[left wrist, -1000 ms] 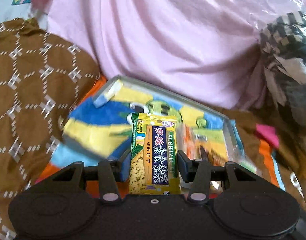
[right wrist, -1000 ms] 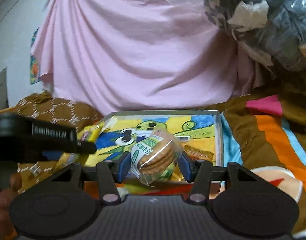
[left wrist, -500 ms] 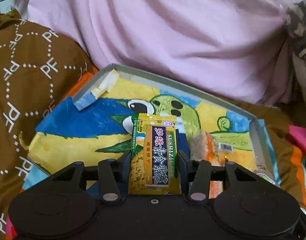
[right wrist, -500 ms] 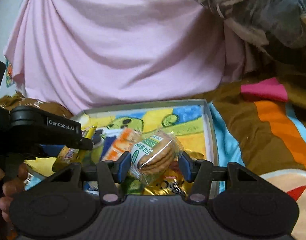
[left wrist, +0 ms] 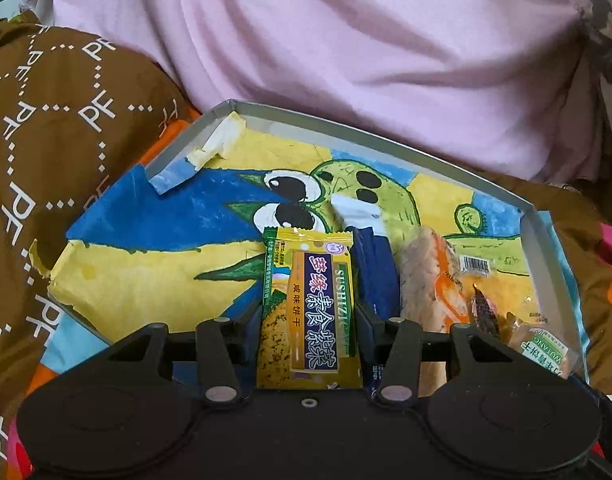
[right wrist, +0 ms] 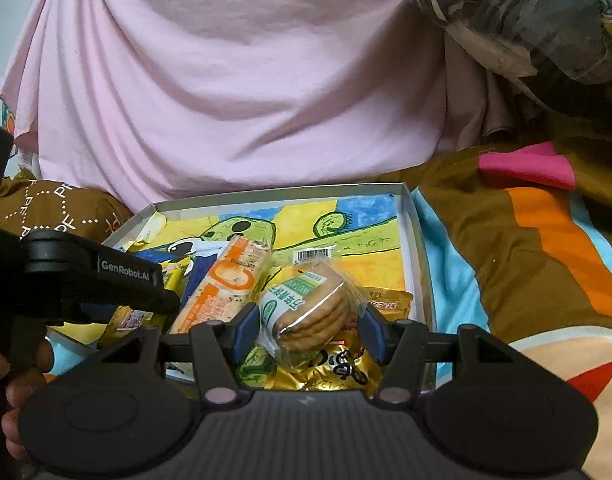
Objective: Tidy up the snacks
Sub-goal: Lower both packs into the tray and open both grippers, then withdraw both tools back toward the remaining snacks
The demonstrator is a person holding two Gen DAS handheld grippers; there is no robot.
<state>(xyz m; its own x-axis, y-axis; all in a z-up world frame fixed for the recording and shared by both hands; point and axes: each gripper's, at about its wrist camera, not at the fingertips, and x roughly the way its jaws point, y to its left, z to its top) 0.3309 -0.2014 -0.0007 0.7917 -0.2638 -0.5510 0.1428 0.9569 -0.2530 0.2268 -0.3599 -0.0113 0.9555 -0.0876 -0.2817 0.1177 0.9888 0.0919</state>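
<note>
My left gripper (left wrist: 308, 314) is shut on a yellow-green cracker packet (left wrist: 308, 308) and holds it over the near side of the shallow grey box (left wrist: 346, 130) with a cartoon picture inside. My right gripper (right wrist: 310, 328) is shut on a clear pack of round biscuits (right wrist: 312, 312) over the box's (right wrist: 414, 232) near right part. In the box lie an orange cracker pack (right wrist: 226, 284), a dark blue packet (left wrist: 372, 268), a gold packet (right wrist: 338, 368) and a brown-gold packet (right wrist: 388, 302). The left gripper's body (right wrist: 90, 276) shows at left in the right wrist view.
The box rests on a brown, orange and blue blanket (right wrist: 526, 260). A brown patterned cushion (left wrist: 46, 152) lies to its left. Pink cloth (right wrist: 246, 80) hangs behind it. A dark crumpled bag (right wrist: 526, 20) sits at the upper right.
Both grippers have moved forward and down over the box with their packets still held. More of the packets lying in the box has come into view.
</note>
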